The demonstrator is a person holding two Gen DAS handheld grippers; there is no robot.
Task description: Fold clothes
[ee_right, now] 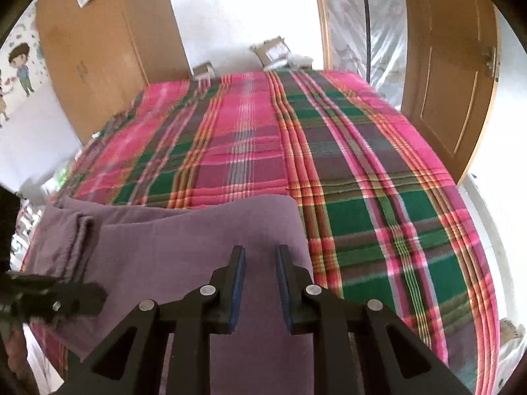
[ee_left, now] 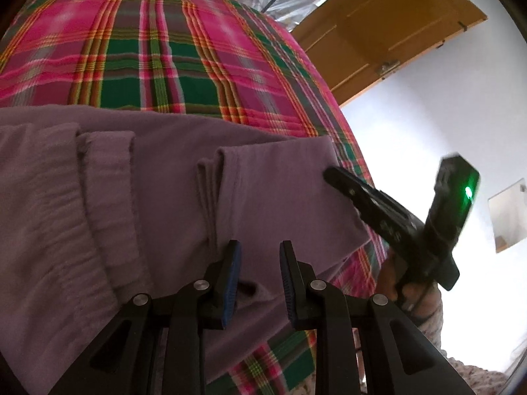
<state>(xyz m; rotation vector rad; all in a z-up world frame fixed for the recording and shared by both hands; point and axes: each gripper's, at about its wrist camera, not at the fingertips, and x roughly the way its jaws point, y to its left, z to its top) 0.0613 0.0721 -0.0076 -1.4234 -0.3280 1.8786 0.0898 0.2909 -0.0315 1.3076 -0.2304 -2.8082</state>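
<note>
Mauve garment (ee_right: 184,243) on plaid bedspread (ee_right: 378,171) (partly folded), left gripper (ee_left: 257,260) and right gripper (ee_right: 260,263) both parted, empty

We see a mauve-purple garment (ee_left: 158,177) lying partly folded along the near edge of the plaid bedspread (ee_right: 378,197). Its layers overlap in soft ridges, with a gathered, elastic-looking band at its left end. Its right end lies flat and smooth.
</note>
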